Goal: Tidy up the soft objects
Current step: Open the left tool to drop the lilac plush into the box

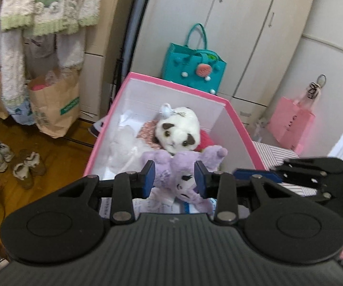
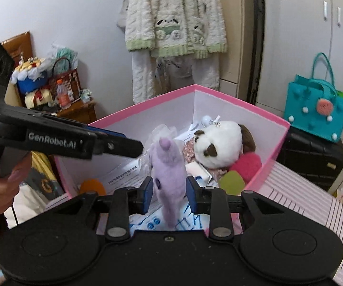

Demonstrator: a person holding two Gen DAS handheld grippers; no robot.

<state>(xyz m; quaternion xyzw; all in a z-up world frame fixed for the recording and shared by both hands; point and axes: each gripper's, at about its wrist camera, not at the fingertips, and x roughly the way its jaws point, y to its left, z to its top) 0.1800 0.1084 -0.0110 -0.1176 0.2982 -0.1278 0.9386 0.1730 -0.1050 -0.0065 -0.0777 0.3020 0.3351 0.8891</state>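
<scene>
Left wrist view: the left hand-held gripper (image 1: pixel 174 178) is clamped on the purple plush (image 1: pixel 178 166), the right hand-held gripper (image 2: pixel 169 191) pinches its other end, so its length spans both over the near rim of the pink box (image 1: pixel 171 81), white plush (image 1: pixel 177 128) beyond.

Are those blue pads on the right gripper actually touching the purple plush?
Touching. The right wrist view shows the right gripper's pads pressed against both sides of the purple plush.
</scene>
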